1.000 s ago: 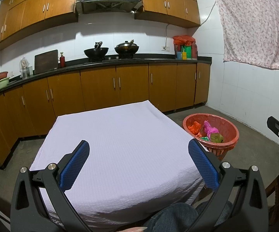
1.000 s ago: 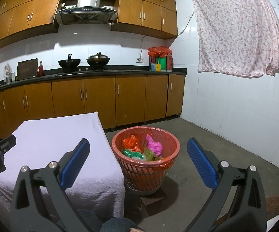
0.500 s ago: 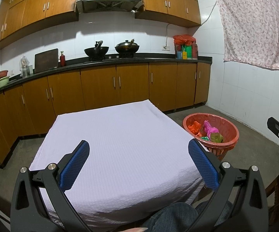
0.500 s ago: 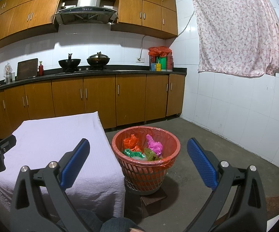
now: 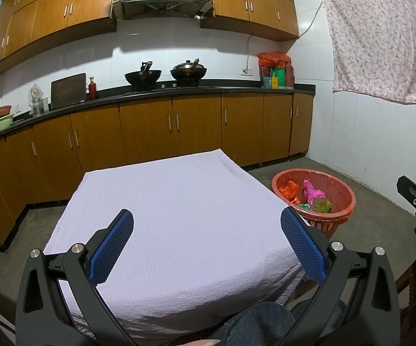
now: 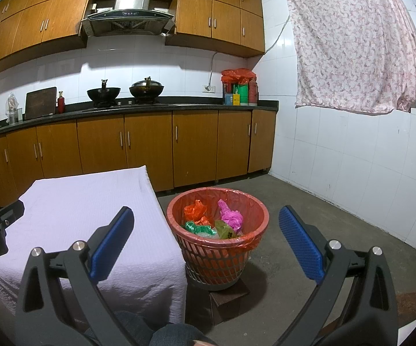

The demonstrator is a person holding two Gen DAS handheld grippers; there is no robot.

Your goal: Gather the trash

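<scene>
**Inspector:** Report the grippers.

**Assistant:** The left gripper (image 5: 206,243) is spread wide above the near part of the table (image 5: 179,190), with nothing between its blue pads (image 5: 111,248). The right gripper (image 6: 206,243) is equally wide and empty, facing the basket (image 6: 218,256).

**Inspector:** Location of the trash?

**Assistant:** All that I can see is inside the basket, which stands on the floor just beside the table's right edge: an orange wrapper (image 6: 195,210), a pink bag (image 6: 231,216), a green wrapper (image 6: 192,226) and an olive packet (image 6: 224,230). The lilac cloth (image 6: 92,201) shows no item on it in either view (its nearest strip is hidden behind the gripper frames and the person's knee (image 5: 254,325)).

**Inspector:** Judgement on progress?

**Assistant:** Collection appears finished, or close to it.

**Inspector:** Risks from here?

**Assistant:** Three. First, the basket rests on a small dark block (image 6: 228,291) narrower than its base; a nudge from the right gripper could tip it and spill the contents. Second, the red liner (image 6: 245,242) hangs loosely over the rim; a finger catching it could drag the bag out. Third, a low sweep by the left gripper could snag and rumple the cloth.
</scene>
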